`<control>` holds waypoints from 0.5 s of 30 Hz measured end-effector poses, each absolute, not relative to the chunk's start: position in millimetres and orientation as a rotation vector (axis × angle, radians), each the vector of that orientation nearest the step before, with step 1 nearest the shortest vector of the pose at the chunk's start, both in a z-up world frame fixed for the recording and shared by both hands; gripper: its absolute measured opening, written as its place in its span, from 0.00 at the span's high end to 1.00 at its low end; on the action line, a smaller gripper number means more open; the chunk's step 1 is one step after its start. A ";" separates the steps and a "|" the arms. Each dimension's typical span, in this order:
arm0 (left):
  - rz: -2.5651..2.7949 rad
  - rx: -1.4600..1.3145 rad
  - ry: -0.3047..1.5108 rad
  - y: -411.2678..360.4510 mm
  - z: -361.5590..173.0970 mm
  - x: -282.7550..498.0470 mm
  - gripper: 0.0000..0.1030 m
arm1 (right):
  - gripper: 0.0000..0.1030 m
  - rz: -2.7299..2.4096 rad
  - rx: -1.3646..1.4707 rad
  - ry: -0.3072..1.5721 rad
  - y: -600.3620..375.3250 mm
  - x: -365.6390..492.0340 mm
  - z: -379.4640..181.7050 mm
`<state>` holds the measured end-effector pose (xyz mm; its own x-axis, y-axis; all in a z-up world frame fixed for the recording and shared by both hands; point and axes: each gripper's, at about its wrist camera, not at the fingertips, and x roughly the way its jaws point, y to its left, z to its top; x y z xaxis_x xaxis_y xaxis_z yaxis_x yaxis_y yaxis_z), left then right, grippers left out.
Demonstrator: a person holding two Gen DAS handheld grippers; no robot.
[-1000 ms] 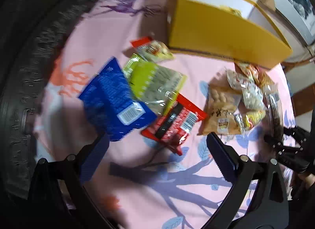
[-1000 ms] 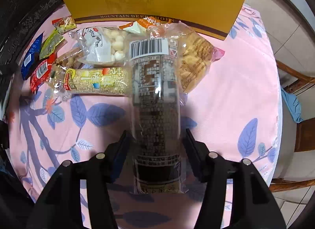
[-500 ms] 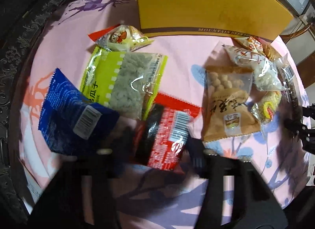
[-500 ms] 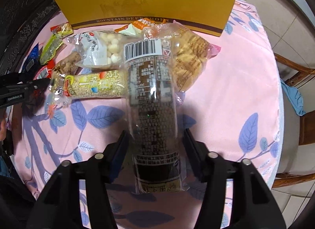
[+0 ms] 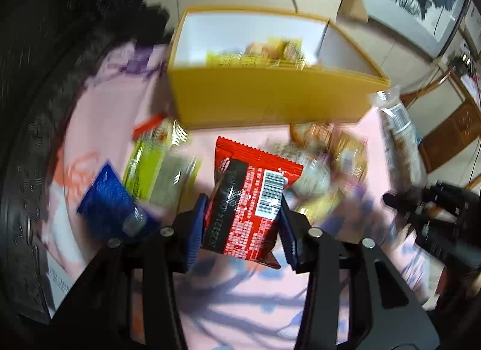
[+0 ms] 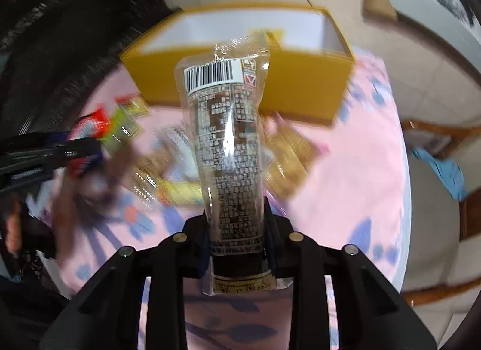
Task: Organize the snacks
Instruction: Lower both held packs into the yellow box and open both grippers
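Both grippers are loaded: my left gripper (image 5: 243, 220) is clamped on the red snack packet (image 5: 251, 199), and my right gripper (image 6: 236, 229) is squeezed around the lower end of the long clear-wrapped brown snack tube (image 6: 227, 151), which stands up and away from the camera.

Going from the biggest thing down, the pink bench (image 6: 360, 175) carries the yellow box (image 5: 270, 100), open at the top with a few yellowish packets already visible inside against its white wall. In front of it lie the loose snacks: a green packet (image 5: 147, 166), a blue packet (image 5: 111, 199), and a blurred heap of pale and tan bags that I cannot separate.

Both held items look lifted off the bench and aimed at the box, so I judge the drop-in is next. My worries: the tube is held only near its base, so its top could swing and catch the near box wall, or the slick wrapper could slide through. The red packet is pinched by its edges and could buckle loose. With both grippers heading for one opening, they could collide.
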<state>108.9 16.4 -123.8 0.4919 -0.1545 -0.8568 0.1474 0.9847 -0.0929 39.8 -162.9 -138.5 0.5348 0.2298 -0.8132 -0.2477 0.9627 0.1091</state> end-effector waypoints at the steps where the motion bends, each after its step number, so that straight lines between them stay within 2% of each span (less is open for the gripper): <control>1: -0.181 -0.012 1.033 14.8 -118.9 115.8 0.56 | 0.71 0.304 -0.017 0.952 -157.7 45.5 -128.1; 10: -0.143 -0.046 0.904 -11.8 -61.5 201.1 0.56 | 0.71 0.301 0.053 0.806 -138.8 123.0 -38.5; 15: -0.147 -0.047 0.887 -13.0 -46.3 224.2 0.56 | 0.71 0.286 0.071 0.776 -142.8 147.6 -18.9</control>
<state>224.2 -13.0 -46.3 0.6225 -0.1472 -0.7686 0.1079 0.9889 -0.1020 147.6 -142.8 -18.9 0.6769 0.2806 -0.6805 -0.2288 0.9589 0.1678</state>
